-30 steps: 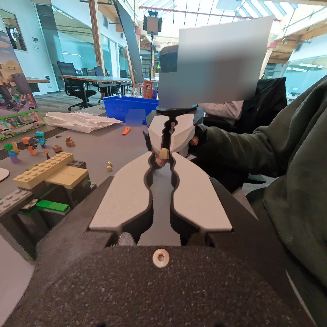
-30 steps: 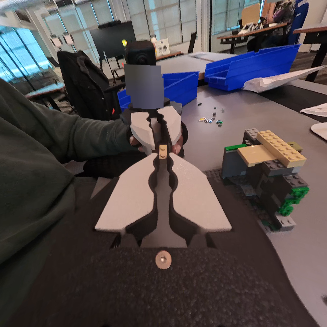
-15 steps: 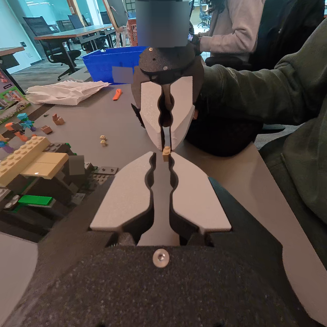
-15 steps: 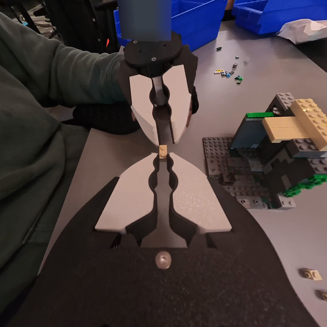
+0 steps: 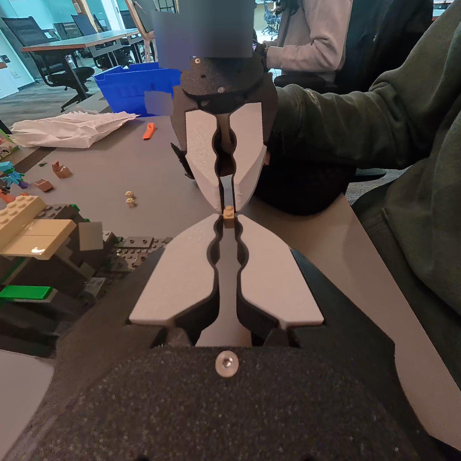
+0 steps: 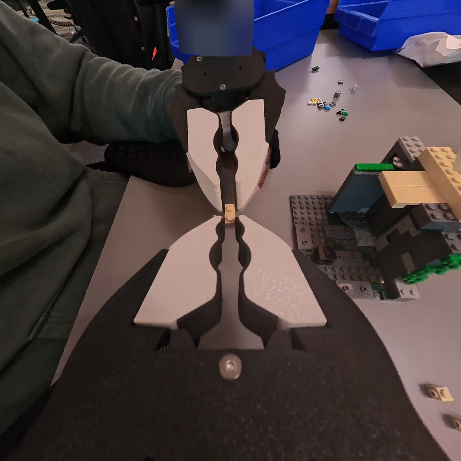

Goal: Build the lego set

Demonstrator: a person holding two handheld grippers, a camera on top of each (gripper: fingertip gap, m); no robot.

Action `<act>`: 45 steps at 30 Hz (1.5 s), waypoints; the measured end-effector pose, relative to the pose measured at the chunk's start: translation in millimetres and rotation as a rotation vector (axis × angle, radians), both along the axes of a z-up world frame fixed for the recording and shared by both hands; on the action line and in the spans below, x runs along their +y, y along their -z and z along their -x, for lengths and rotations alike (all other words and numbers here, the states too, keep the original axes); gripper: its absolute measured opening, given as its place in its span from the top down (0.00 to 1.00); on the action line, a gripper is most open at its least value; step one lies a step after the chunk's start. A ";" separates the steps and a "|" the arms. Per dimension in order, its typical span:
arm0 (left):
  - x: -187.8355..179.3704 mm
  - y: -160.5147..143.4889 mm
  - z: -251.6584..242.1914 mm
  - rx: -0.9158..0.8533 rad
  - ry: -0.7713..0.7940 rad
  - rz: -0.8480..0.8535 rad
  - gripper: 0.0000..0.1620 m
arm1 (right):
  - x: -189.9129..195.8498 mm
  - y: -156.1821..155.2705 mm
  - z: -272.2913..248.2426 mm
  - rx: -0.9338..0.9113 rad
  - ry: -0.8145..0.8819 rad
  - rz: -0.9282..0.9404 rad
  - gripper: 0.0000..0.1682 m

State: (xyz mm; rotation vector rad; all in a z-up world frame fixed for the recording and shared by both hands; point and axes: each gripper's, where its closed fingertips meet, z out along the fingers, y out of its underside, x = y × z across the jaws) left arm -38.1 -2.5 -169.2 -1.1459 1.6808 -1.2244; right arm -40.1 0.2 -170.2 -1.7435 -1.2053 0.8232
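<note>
- The left tool (image 5: pixel 228 220) and the right tool (image 6: pixel 229 219) meet tip to tip above the grey bench (image 5: pixel 139 159), near its front edge.
- A small tan brick (image 5: pixel 228 216) sits between the two sets of tips; the right wrist view shows it as a two-stud piece (image 6: pixel 229 214).
- Each tool is nearly closed, its tips narrow around one end of the brick; whether both truly grip it or only one does, I cannot tell.
- The half-built model (image 6: pixel 389 224), dark grey with tan and green parts on a studded base plate, stands on the bench just beside the tools.
- Two loose tan bricks (image 5: pixel 130 198) lie on the bench near the model.
- Farther back are crumpled white paper (image 5: pixel 69 129), an orange piece (image 5: pixel 149 130) and a blue bin (image 5: pixel 134 92).
- A cluster of tiny mixed pieces (image 6: pixel 326 104) lies well apart from the model.
</note>
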 end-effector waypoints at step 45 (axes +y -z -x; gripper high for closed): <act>51.5 -3.1 -3.7 -0.011 -0.250 0.064 0.93 | 66.3 -35.2 -50.8 -0.018 0.173 -0.065 0.96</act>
